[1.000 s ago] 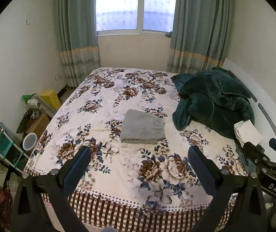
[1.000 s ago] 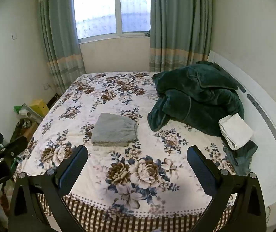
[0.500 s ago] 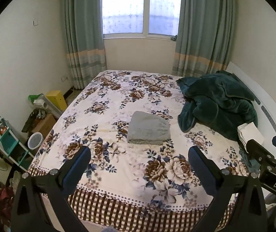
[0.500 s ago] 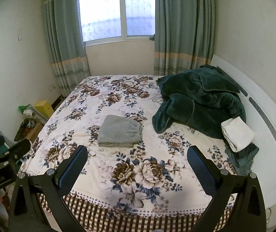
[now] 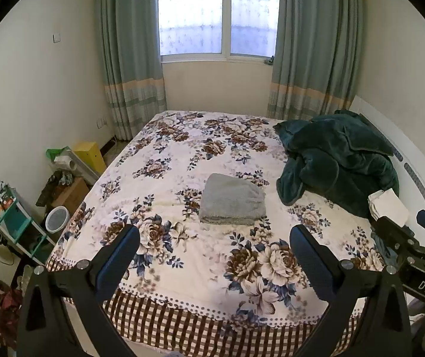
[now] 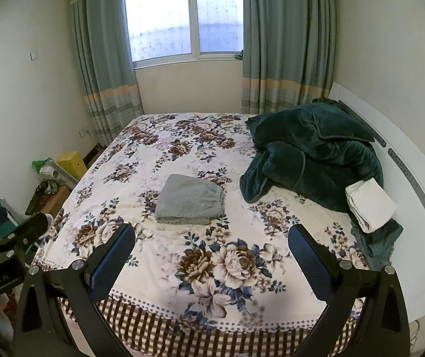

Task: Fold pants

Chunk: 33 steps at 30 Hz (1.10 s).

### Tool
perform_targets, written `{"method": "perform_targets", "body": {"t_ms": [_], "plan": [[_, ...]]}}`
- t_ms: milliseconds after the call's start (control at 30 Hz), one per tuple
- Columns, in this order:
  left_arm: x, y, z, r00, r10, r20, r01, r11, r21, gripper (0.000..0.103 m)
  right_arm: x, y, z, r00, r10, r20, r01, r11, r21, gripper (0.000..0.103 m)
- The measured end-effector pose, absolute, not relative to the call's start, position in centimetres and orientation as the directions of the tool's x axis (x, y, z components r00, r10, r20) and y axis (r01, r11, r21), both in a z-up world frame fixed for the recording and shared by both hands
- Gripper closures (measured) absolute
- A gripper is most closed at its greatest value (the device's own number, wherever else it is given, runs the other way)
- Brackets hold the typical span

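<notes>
left tool (image 5: 214, 248): jaws wide, holding nothing, off the bed's (image 5: 182, 270) foot, so no grab looks set up | pants (image 5: 231, 200): gray bundle mid-bed at 12 o'clock, looks fully folded, flat where it'd stay put | right tool (image 6: 211, 245): wide too, empty | blanket (image 6: 310, 154): heaped at 2 o'clock, apart from pants

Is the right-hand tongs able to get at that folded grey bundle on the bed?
Probably yes: the right tongs are open and the grey bundle lies straight ahead on the bed, nothing between; they would need to move forward.
</notes>
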State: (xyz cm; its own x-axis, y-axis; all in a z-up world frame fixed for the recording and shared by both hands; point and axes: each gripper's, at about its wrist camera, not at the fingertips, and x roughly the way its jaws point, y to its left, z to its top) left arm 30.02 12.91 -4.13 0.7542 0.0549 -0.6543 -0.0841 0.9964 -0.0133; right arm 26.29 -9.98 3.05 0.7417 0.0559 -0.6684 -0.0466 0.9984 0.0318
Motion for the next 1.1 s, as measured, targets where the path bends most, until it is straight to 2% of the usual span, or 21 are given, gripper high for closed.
{"method": "perform_targets", "body": {"t_ms": [1100], "plan": [[30.28, 13.23, -3.67, 0.766, 0.05, -0.641, -0.071, 0.997, -0.006, 0.0, 26.28, -9.22, 2.74, 0.745, 0.063, -0.664, -0.048, 0.998, 0.041, 0.0]]}}
